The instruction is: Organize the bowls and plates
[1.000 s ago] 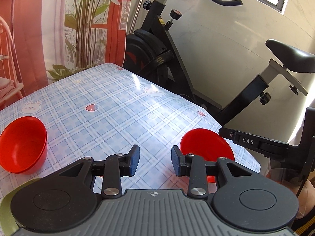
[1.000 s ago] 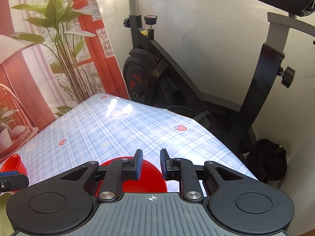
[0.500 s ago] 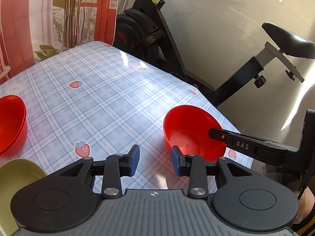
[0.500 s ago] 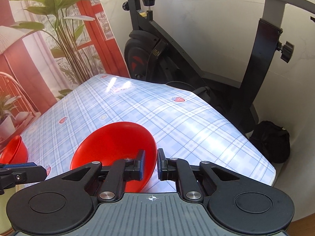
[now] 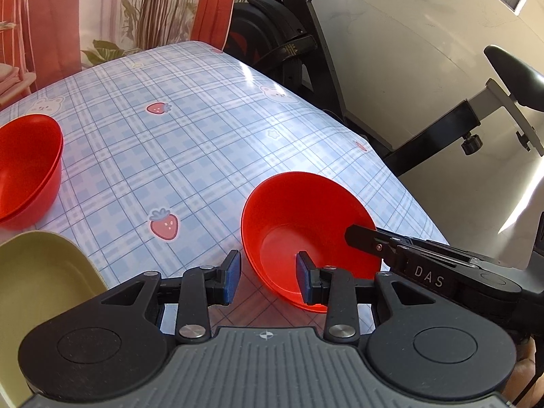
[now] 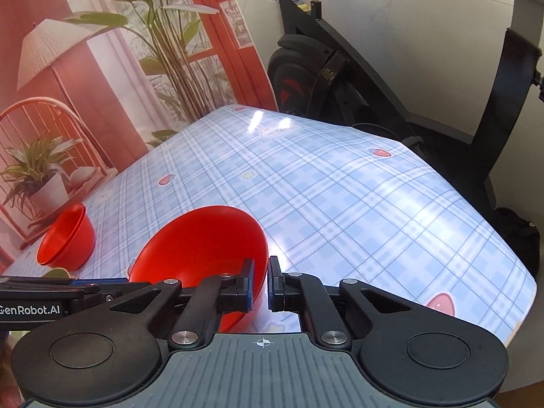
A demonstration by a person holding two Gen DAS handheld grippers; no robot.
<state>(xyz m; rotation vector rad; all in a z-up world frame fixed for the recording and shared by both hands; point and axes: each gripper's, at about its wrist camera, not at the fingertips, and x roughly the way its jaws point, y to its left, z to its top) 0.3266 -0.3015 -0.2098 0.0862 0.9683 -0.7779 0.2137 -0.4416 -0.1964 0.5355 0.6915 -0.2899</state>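
A desk (image 5: 210, 129) covered in blue plaid cloth printed with strawberries and bunnies carries three red bowls and one pale green dish. One red bowl (image 6: 204, 251) is tilted near the desk's near right side, its rim pinched between the nearly closed fingers of the right tool (image 6: 261, 282). The left tool (image 5: 268, 277) is empty and spread wide just beside that bowl, one blue pad in front of its wall. Two more red bowls, nested as a stack (image 5: 27, 166), stand well apart at the left. The green dish (image 5: 40, 272) lies near the stack. An exercise bike (image 5: 295, 40) stands behind the desk.
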